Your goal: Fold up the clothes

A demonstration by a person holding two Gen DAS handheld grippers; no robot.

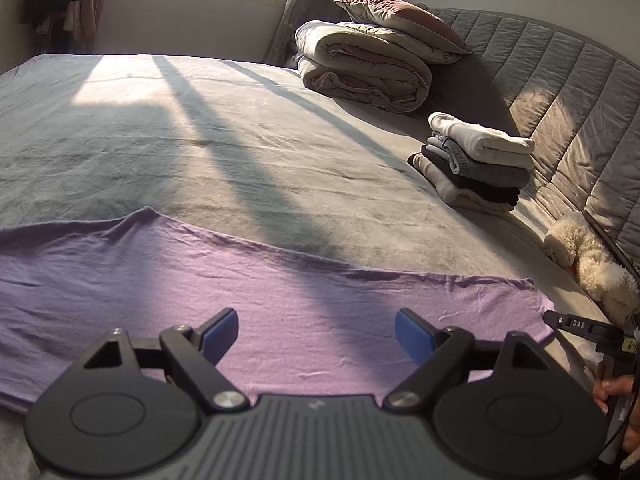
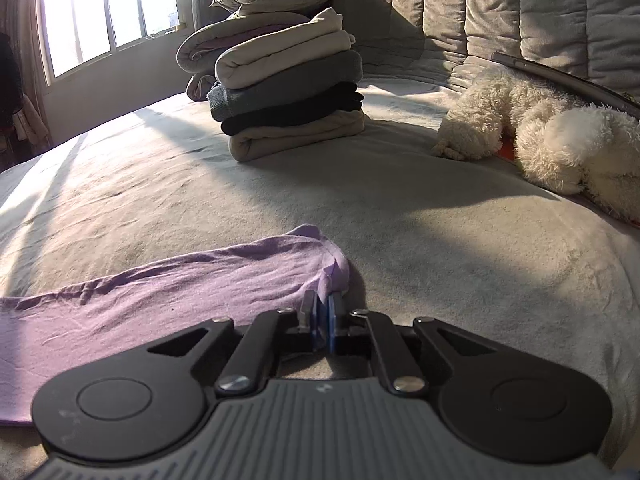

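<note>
Right gripper (image 2: 325, 312) is clamped tight on a bunched corner of the purple garment (image 2: 160, 300), blue pads pressed together with a peak of cloth pinched up just ahead of them, while the rest of the fabric trails away to its left, flat on the bed (image 2: 440, 248). Over on the other side, the left gripper (image 1: 316, 334) hovers with its jaws spread wide and nothing between them, the purple garment lying directly under and ahead of it, spread broad across the sheet. This looks like thin jersey: light, limp, wrinkling readily, so it should lift with barely any effort but sag and drift wherever it is unsupported. Best hold, I'd judge, is at corners or along a hem, and two matching holds would keep an edge straight; the free edge below the left gripper looks a fair candidate. Count time: one purple garment in play, two grippers. Ahead and right of the left gripper sits one stack of folded clothes (image 1: 476, 164), four pieces by my count: cream, grey, black, beige. Beyond it, one rolled duvet (image 1: 360, 68) with pillows on top, number unclear, and one fluffy white toy (image 2: 540, 136) off to the right gripper's forward right.
</note>
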